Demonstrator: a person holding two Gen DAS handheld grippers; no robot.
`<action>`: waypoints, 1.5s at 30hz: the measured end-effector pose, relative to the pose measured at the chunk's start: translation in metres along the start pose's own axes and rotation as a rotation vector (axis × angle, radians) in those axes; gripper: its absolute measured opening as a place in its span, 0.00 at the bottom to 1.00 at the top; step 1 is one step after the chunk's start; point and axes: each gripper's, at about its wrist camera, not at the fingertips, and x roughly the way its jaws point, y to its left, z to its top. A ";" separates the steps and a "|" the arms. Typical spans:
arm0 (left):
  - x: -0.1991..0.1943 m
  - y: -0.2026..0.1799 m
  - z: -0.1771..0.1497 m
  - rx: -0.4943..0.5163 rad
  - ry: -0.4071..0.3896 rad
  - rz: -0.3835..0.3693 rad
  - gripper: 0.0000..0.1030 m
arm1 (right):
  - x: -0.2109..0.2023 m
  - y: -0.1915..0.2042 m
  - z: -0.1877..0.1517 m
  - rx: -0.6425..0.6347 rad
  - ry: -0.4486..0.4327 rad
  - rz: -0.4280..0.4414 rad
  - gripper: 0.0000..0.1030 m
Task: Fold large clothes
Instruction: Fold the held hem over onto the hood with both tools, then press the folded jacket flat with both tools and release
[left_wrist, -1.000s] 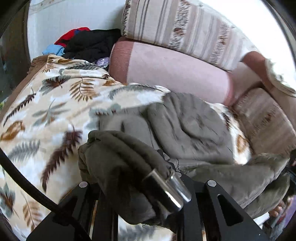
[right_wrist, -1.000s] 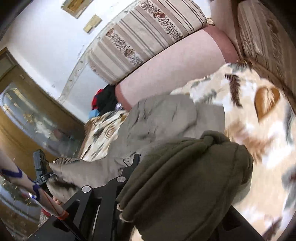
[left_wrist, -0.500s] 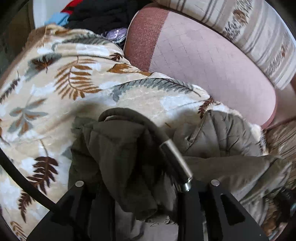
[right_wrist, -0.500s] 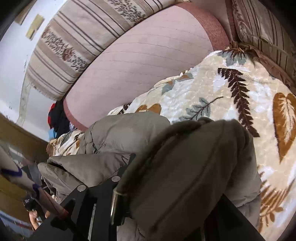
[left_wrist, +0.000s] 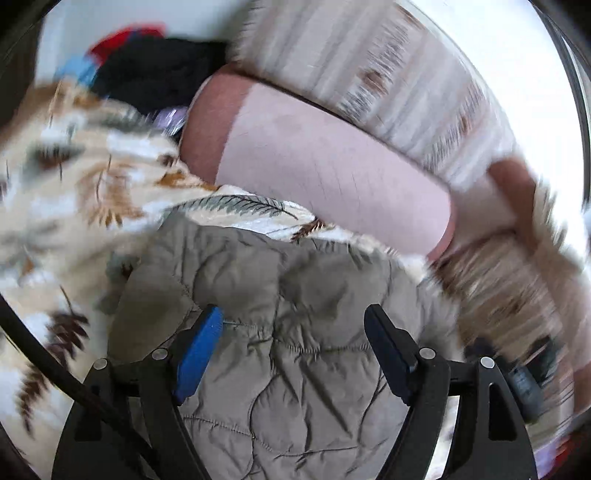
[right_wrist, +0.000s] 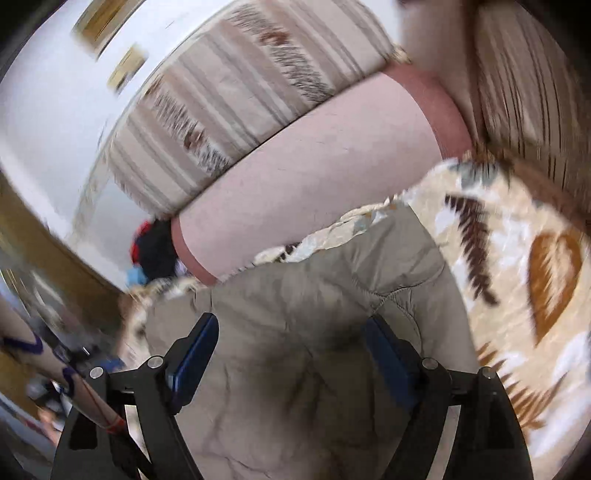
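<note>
The jacket (left_wrist: 280, 325), a grey-olive quilted one, lies on the leaf-print blanket (left_wrist: 74, 192) that covers the sofa seat. In the left wrist view it fills the frame from the centre down to 6 o'clock, its far edge just short of the pink bolster (left_wrist: 332, 173) that runs from 10 to 3 o'clock. The left gripper (left_wrist: 293, 325) hangs over the jacket with its fingers (left_wrist: 199, 350) spread wide and opening; the quilted cloth lies below and between them, but the pads do not press on it. A striped cushion (left_wrist: 388, 74) sits above the bolster at 1 o'clock, and a heap of black, red and blue clothes (left_wrist: 147, 66) lies at 11 o'clock.

In the right wrist view the jacket (right_wrist: 314, 314) again takes the lower middle, with the blanket (right_wrist: 517, 277) showing at 3 o'clock and the bolster (right_wrist: 314, 177) crossing from 9 to 1 o'clock. The right gripper (right_wrist: 291, 332) has its fingers (right_wrist: 195, 350) wide and opening too, with cloth under the gap and nothing clamped. The striped cushion (right_wrist: 240, 99) is at 11 o'clock. Both views are smeared by motion, so fine detail at the edges cannot be told.
</note>
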 end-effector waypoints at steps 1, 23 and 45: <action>0.004 -0.014 -0.005 0.054 0.001 0.025 0.76 | 0.003 0.007 -0.004 -0.051 0.006 -0.034 0.83; 0.191 -0.042 0.027 0.183 0.070 0.233 1.00 | 0.149 -0.014 0.007 -0.248 0.145 -0.285 0.86; 0.095 -0.010 -0.001 0.228 -0.057 0.383 0.99 | 0.085 -0.013 -0.015 -0.272 0.069 -0.381 0.88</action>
